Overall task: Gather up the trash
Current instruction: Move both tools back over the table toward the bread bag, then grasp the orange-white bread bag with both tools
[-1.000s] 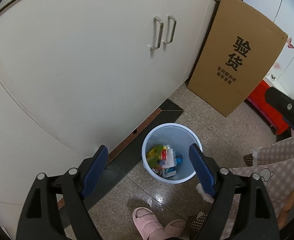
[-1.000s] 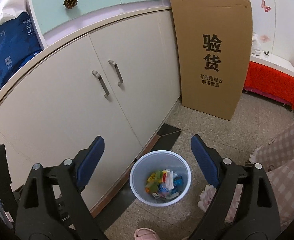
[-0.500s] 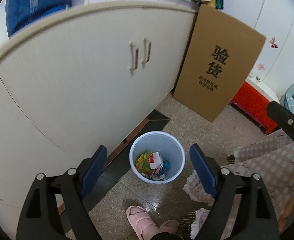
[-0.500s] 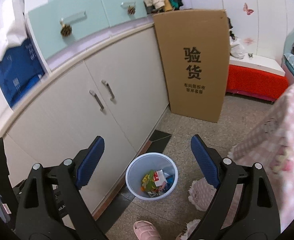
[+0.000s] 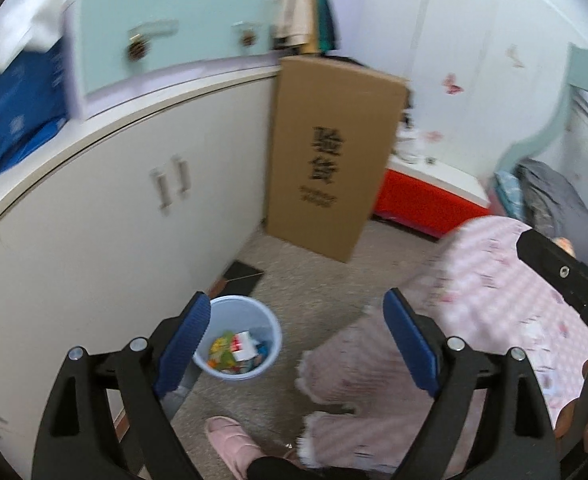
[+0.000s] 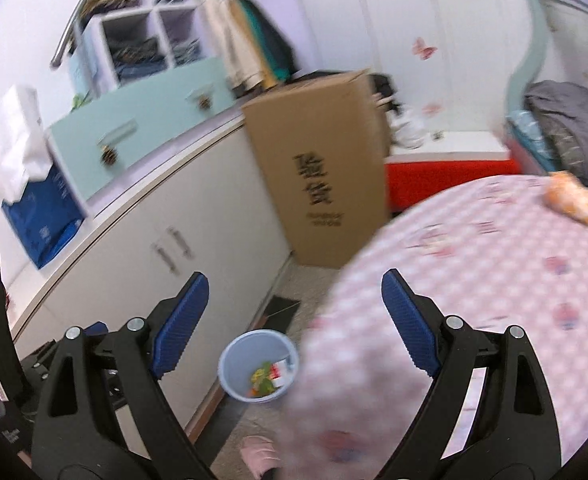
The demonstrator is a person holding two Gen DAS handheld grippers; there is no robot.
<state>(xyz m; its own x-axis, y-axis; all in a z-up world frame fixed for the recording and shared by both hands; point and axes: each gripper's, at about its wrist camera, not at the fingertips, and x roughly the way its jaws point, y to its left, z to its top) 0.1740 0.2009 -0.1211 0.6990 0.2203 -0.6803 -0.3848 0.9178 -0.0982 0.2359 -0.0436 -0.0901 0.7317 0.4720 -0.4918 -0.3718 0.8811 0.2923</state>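
A pale blue trash bin (image 5: 268,330) stands on the floor by the white cabinet, with colourful wrappers (image 5: 234,354) inside. It also shows in the right wrist view (image 6: 230,364). My left gripper (image 5: 295,344) is open and empty, high above the bin. My right gripper (image 6: 294,320) is open and empty, high above the bin and the table edge. An orange crumpled object (image 6: 573,198) lies on the pink checked tablecloth (image 6: 473,264) at the far right. The views are blurred.
A white cabinet (image 5: 114,220) runs along the left. A tall cardboard box (image 5: 329,156) leans at its end. A red and white low box (image 5: 429,196) sits behind. The pink-clothed table (image 5: 493,300) fills the right. A pink slipper (image 5: 230,440) is on the floor below.
Both grippers have risen and tilted up and to the right. The bin looks smaller and lower in both views, and the pink table has come into view. Both grippers stay open.
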